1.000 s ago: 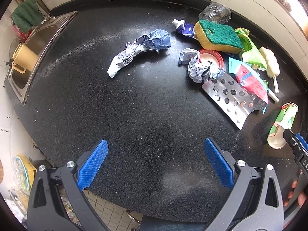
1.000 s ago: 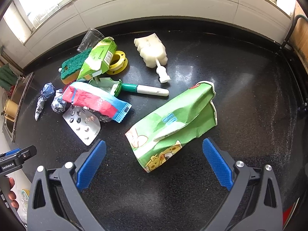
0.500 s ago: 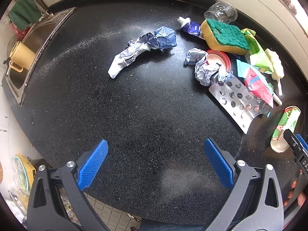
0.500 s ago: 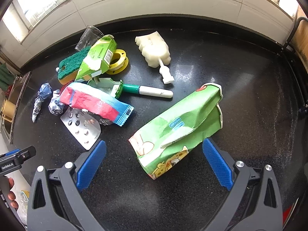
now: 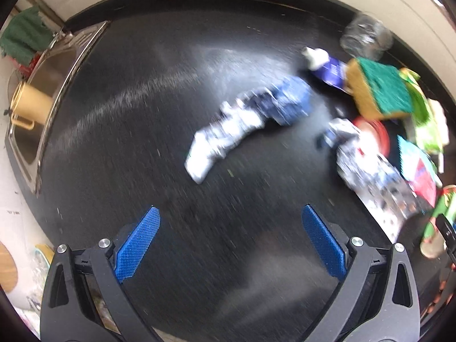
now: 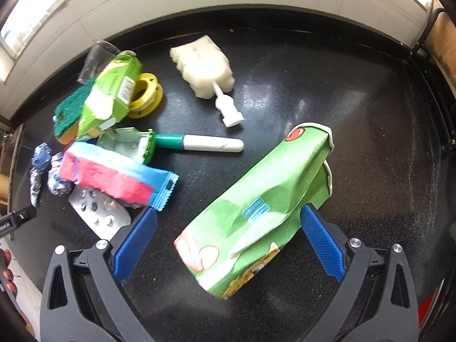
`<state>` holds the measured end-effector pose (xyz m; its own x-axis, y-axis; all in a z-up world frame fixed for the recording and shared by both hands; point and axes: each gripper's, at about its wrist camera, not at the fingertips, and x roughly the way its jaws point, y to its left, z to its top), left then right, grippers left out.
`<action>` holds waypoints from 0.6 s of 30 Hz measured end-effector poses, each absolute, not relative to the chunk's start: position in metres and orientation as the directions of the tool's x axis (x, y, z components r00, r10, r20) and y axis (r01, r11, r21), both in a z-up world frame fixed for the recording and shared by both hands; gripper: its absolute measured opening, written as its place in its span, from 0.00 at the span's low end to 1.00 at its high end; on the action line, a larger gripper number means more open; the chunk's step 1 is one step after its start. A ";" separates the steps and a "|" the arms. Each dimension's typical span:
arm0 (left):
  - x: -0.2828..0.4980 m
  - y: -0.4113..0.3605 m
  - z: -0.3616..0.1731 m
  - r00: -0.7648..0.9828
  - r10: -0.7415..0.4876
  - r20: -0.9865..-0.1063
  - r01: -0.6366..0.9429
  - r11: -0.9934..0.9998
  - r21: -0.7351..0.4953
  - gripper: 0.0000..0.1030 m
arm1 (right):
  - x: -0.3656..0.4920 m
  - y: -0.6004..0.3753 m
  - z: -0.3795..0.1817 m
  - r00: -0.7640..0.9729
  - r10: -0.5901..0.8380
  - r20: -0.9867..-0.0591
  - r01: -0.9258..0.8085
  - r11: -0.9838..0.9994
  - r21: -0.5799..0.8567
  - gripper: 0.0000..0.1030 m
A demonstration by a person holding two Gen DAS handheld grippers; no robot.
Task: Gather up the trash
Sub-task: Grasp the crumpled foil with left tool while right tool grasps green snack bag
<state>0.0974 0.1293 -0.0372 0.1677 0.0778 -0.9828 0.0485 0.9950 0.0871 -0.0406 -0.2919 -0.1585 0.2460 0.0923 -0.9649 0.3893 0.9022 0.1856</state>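
Trash lies scattered on a black counter (image 5: 128,148). In the right wrist view a crushed green carton (image 6: 256,208) lies between the open fingers of my right gripper (image 6: 228,245), which is empty. To its left lie a red and blue wrapper (image 6: 114,176), a blister pack (image 6: 99,213) and a small green carton (image 6: 111,97). In the blurred left wrist view my left gripper (image 5: 230,239) is open and empty, short of a crumpled blue and white wrapper (image 5: 245,119). Foil balls (image 5: 342,134) lie right of it.
A sink (image 5: 42,94) with a tan cup (image 5: 31,105) is at the left. A green and yellow sponge (image 5: 379,91), a clear cup (image 5: 364,37), a tube (image 5: 327,65), a white brush head (image 6: 205,68), a marker (image 6: 199,144) and a yellow tape roll (image 6: 145,94) lie about.
My right gripper has moved forward, so the green carton now lies between its fingers. My left gripper has moved forward and right toward the blue and white wrapper; its view is blurred.
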 end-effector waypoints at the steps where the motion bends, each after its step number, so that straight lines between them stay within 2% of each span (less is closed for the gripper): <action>1: 0.104 0.131 -0.040 0.162 0.079 -0.984 0.060 0.994 0.089 0.94 | -0.037 -0.293 -0.162 0.237 0.098 -0.966 0.397 0.898 0.189 0.95; 8: 0.149 0.127 -0.060 0.141 0.080 -0.987 0.212 0.971 0.109 0.94 | -0.021 -0.299 -0.182 0.177 0.057 -0.982 0.426 0.895 0.129 0.95; 11: 0.164 0.120 -0.070 0.129 0.119 -0.985 0.299 0.942 0.153 0.95 | -0.020 -0.305 -0.193 0.142 0.039 -0.989 0.432 0.897 0.098 0.94; 14: 0.175 0.118 -0.071 0.122 0.083 -0.989 0.347 0.930 0.121 0.95 | -0.046 -0.322 -0.205 0.117 0.030 -0.993 0.485 0.870 0.083 0.94; 16: 0.183 0.123 -0.076 0.081 0.000 -0.997 0.344 0.939 0.028 0.95 | -0.055 -0.330 -0.213 0.122 0.059 -0.991 0.518 0.847 0.114 0.95; 18: 0.188 0.127 -0.076 0.089 -0.014 -0.996 0.331 0.944 0.016 0.95 | -0.057 -0.339 -0.216 0.121 0.050 -0.991 0.534 0.838 0.108 0.95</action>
<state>0.1876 0.1267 -0.0764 0.0893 -0.0143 -0.9959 0.3308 0.9436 0.0161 -0.0575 -0.3391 -0.2165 0.1211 0.0502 -0.9914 0.5344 0.8384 0.1077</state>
